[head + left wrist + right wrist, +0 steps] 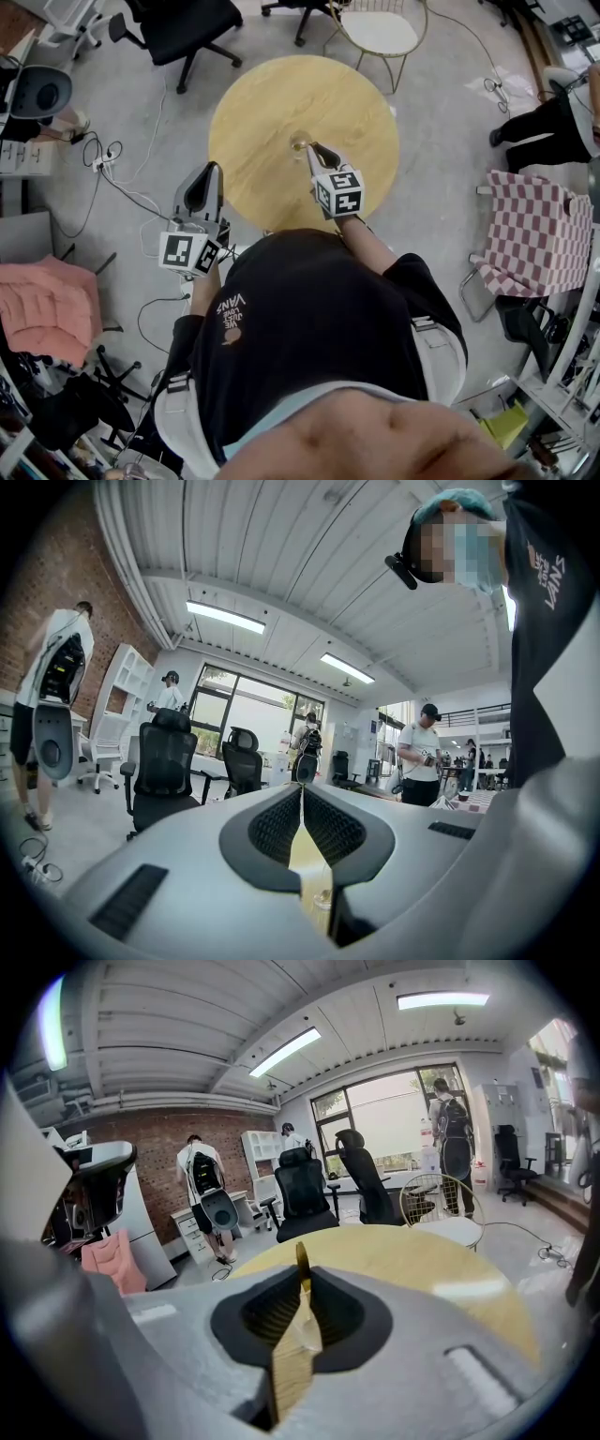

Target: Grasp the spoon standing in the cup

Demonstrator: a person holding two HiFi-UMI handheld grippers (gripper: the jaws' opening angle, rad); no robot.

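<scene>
Clamped shut between the ribbed black jaws of the right gripper (302, 1283): the thin, flat, gold-coloured handle of the spoon (302, 1256), upright, its end poking just above the jaw tips. Directly below those jaws, a small clear cup (300, 143) on the round pale-wood table (272, 98). Left gripper (208, 173) beside the table's edge, jaws pressed together at the tips.

Round wooden table (267, 103), small cup (300, 144) near its middle
</scene>
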